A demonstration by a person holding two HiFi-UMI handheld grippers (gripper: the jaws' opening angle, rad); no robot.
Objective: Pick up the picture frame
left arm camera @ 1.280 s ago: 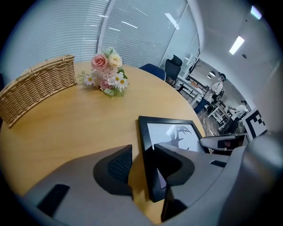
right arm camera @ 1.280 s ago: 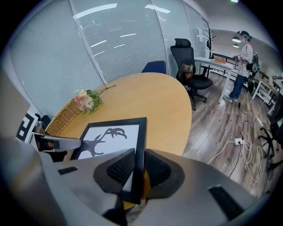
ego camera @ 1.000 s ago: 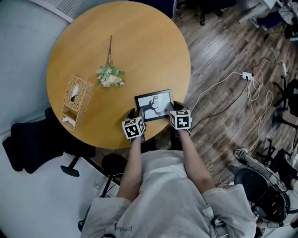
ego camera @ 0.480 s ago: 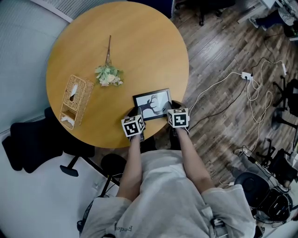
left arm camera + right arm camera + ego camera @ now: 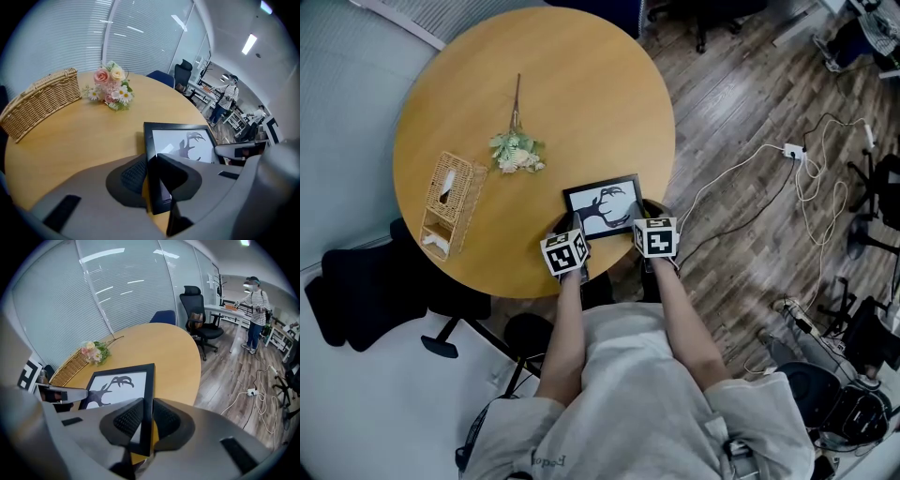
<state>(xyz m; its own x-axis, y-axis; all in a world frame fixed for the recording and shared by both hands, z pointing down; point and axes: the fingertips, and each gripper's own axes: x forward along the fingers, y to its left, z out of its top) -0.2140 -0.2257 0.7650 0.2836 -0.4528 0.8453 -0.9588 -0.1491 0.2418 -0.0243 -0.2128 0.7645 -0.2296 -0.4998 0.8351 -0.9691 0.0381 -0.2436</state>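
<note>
Picture frame sits at the near edge of the table, long axis running left to right between both hands. Left hand-held gripper is closing on the left rail. Right hand-held gripper clamps the right rail. The lift likely requires both ends kept level.

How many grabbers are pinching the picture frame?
2. The left gripper, jaws closing, bites the left edge of the picture frame; the right gripper clamps its right edge. None hidden.
</note>
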